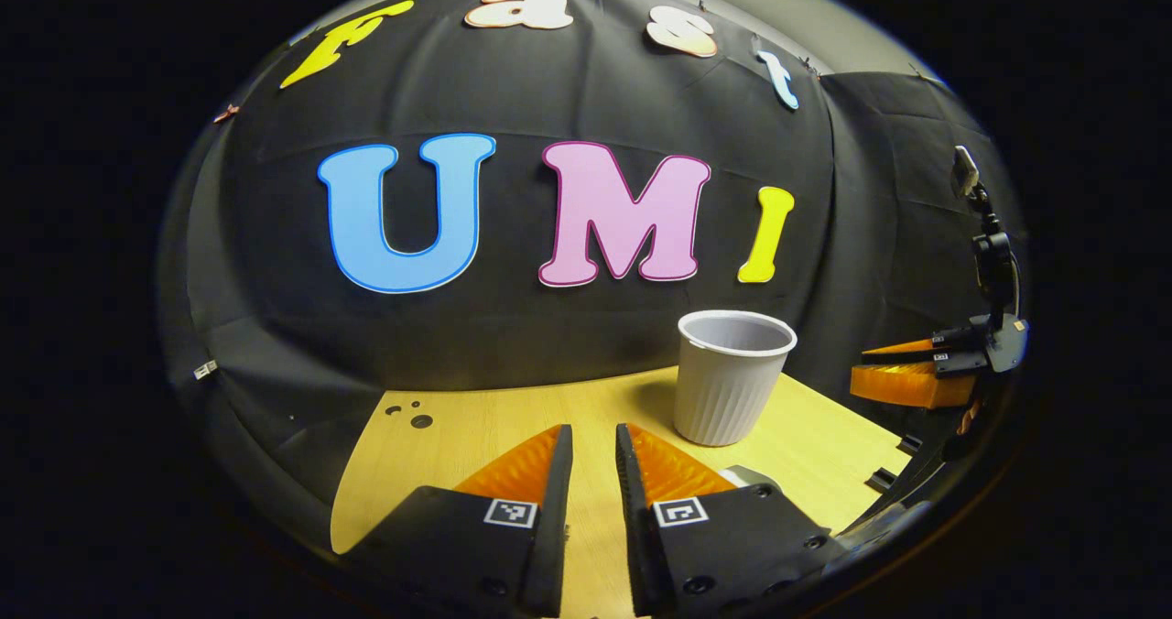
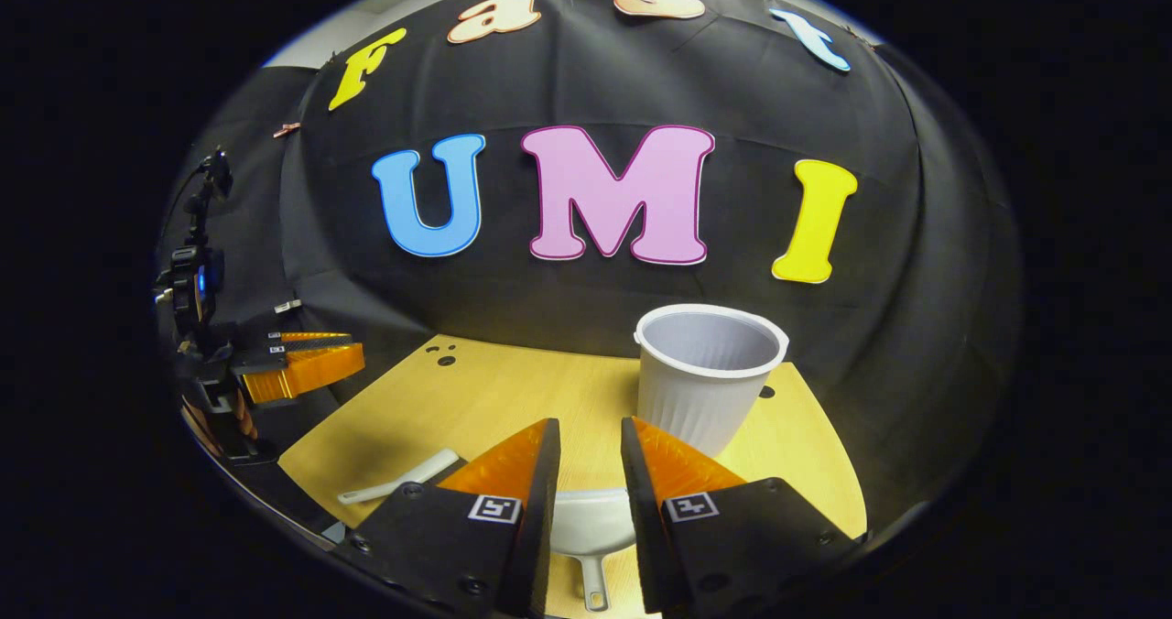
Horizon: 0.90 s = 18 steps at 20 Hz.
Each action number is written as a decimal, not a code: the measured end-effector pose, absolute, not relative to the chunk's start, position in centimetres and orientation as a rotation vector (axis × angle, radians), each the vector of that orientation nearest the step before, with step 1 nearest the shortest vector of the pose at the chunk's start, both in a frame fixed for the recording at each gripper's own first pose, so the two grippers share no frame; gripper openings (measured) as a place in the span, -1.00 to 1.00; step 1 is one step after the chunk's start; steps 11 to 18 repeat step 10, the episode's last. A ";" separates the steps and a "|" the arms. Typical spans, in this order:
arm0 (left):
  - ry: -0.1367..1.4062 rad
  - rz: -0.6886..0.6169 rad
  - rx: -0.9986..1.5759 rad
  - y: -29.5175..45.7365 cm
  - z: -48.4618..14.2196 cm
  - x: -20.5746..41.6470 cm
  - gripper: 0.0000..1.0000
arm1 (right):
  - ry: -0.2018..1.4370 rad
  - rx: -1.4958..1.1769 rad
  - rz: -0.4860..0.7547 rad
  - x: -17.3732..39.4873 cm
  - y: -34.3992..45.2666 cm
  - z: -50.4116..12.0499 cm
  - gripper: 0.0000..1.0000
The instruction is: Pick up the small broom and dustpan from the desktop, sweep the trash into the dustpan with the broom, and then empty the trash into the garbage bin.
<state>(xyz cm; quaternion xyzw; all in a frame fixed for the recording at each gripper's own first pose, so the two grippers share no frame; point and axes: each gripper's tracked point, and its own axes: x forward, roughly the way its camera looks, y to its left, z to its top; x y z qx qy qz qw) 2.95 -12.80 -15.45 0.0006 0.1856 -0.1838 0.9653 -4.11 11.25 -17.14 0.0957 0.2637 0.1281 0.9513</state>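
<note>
Black cloth backs the booth on all sides, with a light wood surface (image 1: 476, 427) below it carrying a few small dark holes at its far left corner. Left gripper (image 1: 593, 454) hangs over the surface, jaws apart with a narrow gap and nothing between them, just bare wood showing through. White ribbed cup-shaped bin (image 1: 731, 376) stands upright, ahead and to the right of the left jaws, open mouth up, inside not visible. A pale object pokes out just beside the right finger of the left gripper, too little visible to name. Far right in the left gripper view, the right gripper (image 1: 902, 367) sits off the surface edge, side-on, its opening not readable from there. In the right gripper view the right gripper (image 2: 591, 450) also has jaws apart with a narrow gap, gripping nothing. White dustpan (image 2: 591, 523) lies flat on the surface directly below and between the right jaws, handle pointing back toward the camera, not touched. White broom handle (image 2: 398, 479) lies on the surface to the left of the right jaws, partly hidden behind the left finger, bristle end out of sight. Bin (image 2: 705, 376) stands just ahead and right of the right jaws, near the dustpan. Left gripper (image 2: 302, 363) shows at far left, off the surface edge.
</note>
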 end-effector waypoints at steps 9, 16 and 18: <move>0.377 -0.390 0.022 -13.3 -15.7 2.2 -0.36 | 0.541 0.202 0.259 -4.5 11.7 -17.3 -0.16; 0.375 -0.391 0.029 -13.2 -15.6 2.1 -0.36 | 0.542 0.205 0.258 -4.4 11.7 -17.3 -0.16; 0.375 -0.391 0.029 -13.2 -15.6 2.1 -0.36 | 0.542 0.205 0.258 -4.4 11.7 -17.3 -0.16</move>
